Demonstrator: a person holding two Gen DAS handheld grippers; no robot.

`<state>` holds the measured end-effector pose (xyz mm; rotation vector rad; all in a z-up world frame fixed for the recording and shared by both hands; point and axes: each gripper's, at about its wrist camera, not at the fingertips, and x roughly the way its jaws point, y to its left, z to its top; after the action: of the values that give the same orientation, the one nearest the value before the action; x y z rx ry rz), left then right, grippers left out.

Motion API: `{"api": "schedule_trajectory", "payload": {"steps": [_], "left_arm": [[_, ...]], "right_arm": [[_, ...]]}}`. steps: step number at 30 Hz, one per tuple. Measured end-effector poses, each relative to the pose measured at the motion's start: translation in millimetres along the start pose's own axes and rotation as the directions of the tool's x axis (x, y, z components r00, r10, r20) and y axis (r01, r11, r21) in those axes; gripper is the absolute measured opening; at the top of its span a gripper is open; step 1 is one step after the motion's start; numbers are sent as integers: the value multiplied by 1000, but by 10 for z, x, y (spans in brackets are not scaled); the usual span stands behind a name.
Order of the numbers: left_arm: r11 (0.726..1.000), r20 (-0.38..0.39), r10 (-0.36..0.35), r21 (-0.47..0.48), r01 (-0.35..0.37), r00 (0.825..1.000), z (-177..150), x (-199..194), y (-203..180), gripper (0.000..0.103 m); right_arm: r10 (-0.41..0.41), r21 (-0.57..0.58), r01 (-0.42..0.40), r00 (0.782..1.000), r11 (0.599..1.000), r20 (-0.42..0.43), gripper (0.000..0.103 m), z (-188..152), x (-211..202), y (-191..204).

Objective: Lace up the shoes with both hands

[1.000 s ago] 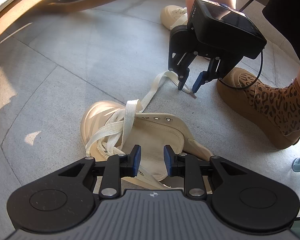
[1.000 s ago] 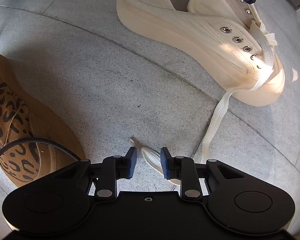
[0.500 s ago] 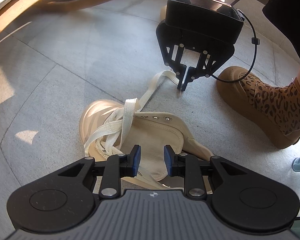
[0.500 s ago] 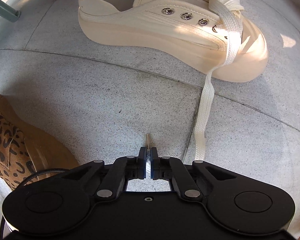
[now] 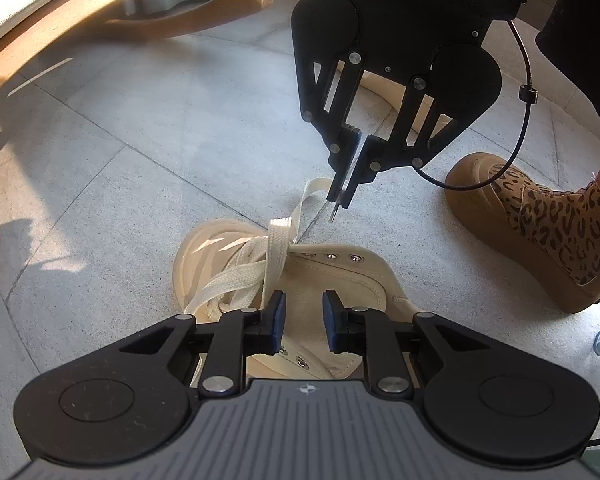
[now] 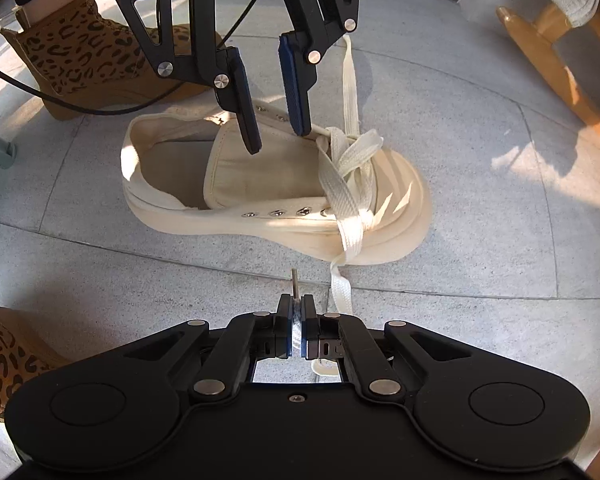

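While the cream shoe (image 6: 276,184) is sitting upright on the grey tiled floor (image 5: 120,184), both grippers are working over it; the right gripper (image 6: 296,314) is sitting just off the shoe's near sidewall in the right wrist view, jaws clamped flat on the free end of the lace (image 6: 350,84), with the stiff aglet (image 6: 294,280) sticking out past the pads toward the shoe; behind the clamped end, the lace is running down to the floor beside the shoe's toe and up over the toe-side eyelets (image 6: 278,213); the lace's other end is trailing away across the floor beyond the shoe's far side; lacing is done only at the toe end of the shoe, where the lace is crossing in a loose bundle; the eyelets nearer the shoe's opening are sitting empty; the left gripper (image 5: 303,322) is hanging point-down right above the shoe's tongue (image 6: 260,160), jaws closing at a narrow gap, nothing between the blue pads (image 5: 278,320), not gripping; two leopard-print boots (image 5: 548,228) are standing on the floor beyond the shoe's heel side, one with a leg in it; a wooden rocker (image 6: 548,76) is sitting well off the shoe's toe end.
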<state>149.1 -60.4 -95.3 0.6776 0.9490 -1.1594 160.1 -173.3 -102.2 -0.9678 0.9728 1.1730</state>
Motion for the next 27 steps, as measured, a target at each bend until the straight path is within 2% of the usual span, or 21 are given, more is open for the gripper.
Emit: {"api": "schedule_trajectory", "payload": {"steps": [1, 8, 14, 27], "left_arm": [[1000, 7, 1, 5, -1, 1000, 7, 4, 6, 14], [999, 11, -9, 31, 9, 1000, 47, 61, -14, 13], [998, 8, -16, 63, 15, 1000, 51, 160, -45, 13], [994, 22, -11, 106, 9, 1000, 35, 231, -52, 13]], "right_arm": [[-4, -5, 4, 1000, 1000, 6, 2, 19, 1, -4], [-22, 11, 21, 997, 1000, 75, 2, 111, 37, -71], [-14, -12, 15, 997, 1000, 75, 2, 164, 169, -49], [-5, -25, 7, 997, 1000, 81, 2, 161, 46, 28]]}}
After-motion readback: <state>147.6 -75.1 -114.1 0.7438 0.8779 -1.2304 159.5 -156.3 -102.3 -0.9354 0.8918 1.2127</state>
